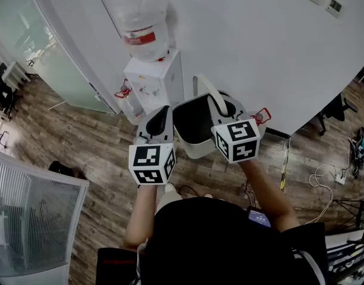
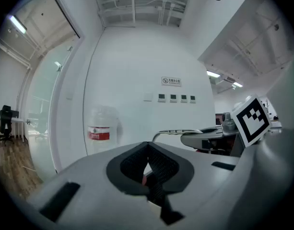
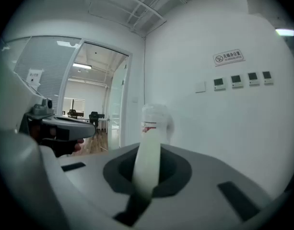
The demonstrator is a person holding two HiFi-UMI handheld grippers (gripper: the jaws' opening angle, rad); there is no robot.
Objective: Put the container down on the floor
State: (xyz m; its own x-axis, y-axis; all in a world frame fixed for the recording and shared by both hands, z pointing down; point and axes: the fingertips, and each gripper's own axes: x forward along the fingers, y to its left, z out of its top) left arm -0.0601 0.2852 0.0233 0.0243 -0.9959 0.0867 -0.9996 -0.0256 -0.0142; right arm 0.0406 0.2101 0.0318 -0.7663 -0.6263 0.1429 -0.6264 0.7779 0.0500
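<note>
A white bucket-like container (image 1: pixel 196 149) with a dark inside hangs in front of me over the wooden floor (image 1: pixel 104 147). Its white handle (image 1: pixel 204 86) arches up over it. My right gripper (image 1: pixel 222 104) is shut on that handle, and in the right gripper view the white handle (image 3: pixel 147 162) runs up between the jaws. My left gripper (image 1: pixel 161 114) is just left of the container's rim, shut with nothing in it. From the left gripper view (image 2: pixel 147 169) the handle (image 2: pixel 173 132) and the right gripper (image 2: pixel 209 139) lie to the right.
A white water dispenser (image 1: pixel 158 82) with a clear bottle (image 1: pixel 144 28) stands against the wall directly behind the container. A glass partition (image 1: pixel 51 58) is on the left and a white mesh panel (image 1: pixel 27 218) at lower left. Cables (image 1: pixel 324 177) lie on the floor at right.
</note>
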